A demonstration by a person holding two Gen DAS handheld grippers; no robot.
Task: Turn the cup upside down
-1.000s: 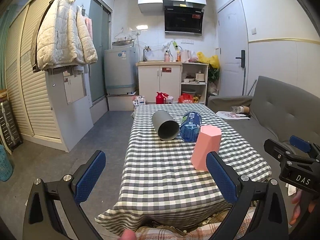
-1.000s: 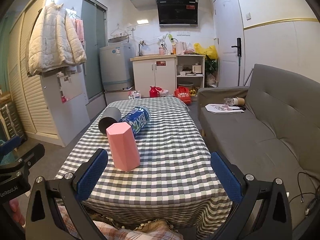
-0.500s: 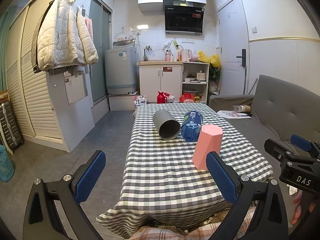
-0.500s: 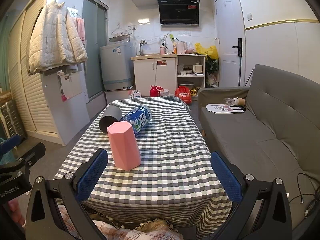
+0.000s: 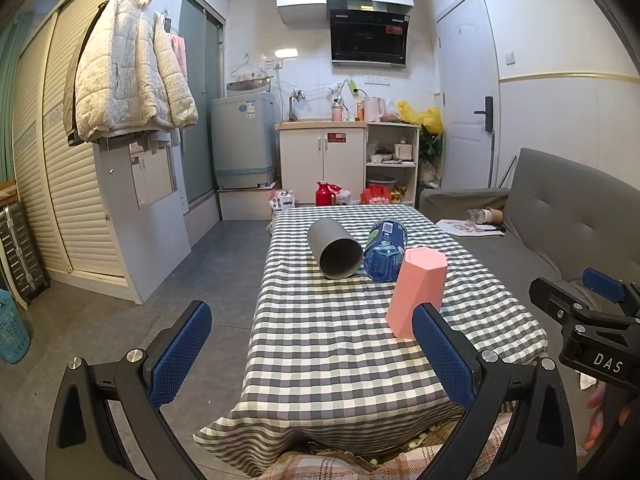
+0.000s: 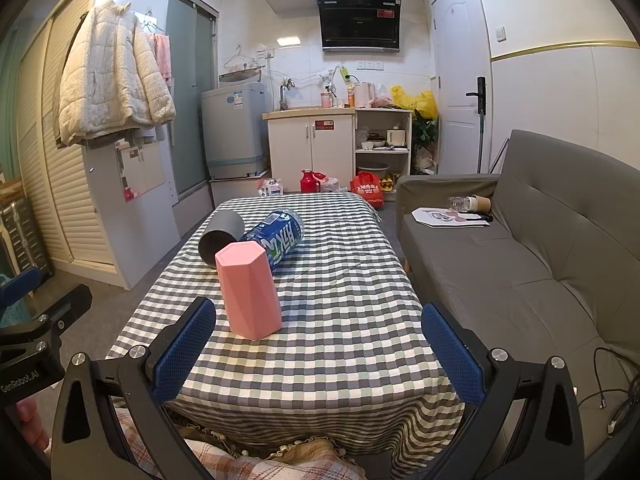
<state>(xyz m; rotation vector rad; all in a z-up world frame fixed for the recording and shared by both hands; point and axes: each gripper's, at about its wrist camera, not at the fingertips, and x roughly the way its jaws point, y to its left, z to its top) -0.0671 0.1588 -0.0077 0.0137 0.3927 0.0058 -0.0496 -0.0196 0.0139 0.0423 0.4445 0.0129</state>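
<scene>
- Hovering short of the near table edge, the left gripper (image 5: 312, 356) has its blue-padded fingers spread wide with nothing between them.
- Level with it on its right side, the right gripper (image 6: 316, 356) is likewise spread wide and empty, its fingers above the near edge of the checked tablecloth (image 6: 344, 344).
- Just ahead of the right gripper's left finger stands the pink faceted cup (image 6: 249, 290), closed end up and apart from the pads; from the left gripper it sits ahead near the right finger (image 5: 418, 292).
- Beyond the cup, a blue bottle (image 6: 276, 238) lies on its side, touching or nearly touching a grey cup (image 5: 335, 253) that also lies on its side, open mouth toward the grippers.
- Off to the right of both tools runs a grey sofa (image 6: 540, 264).
- Farthest ahead stand a white cabinet (image 5: 322, 160) and a washing machine (image 5: 244, 138).
</scene>
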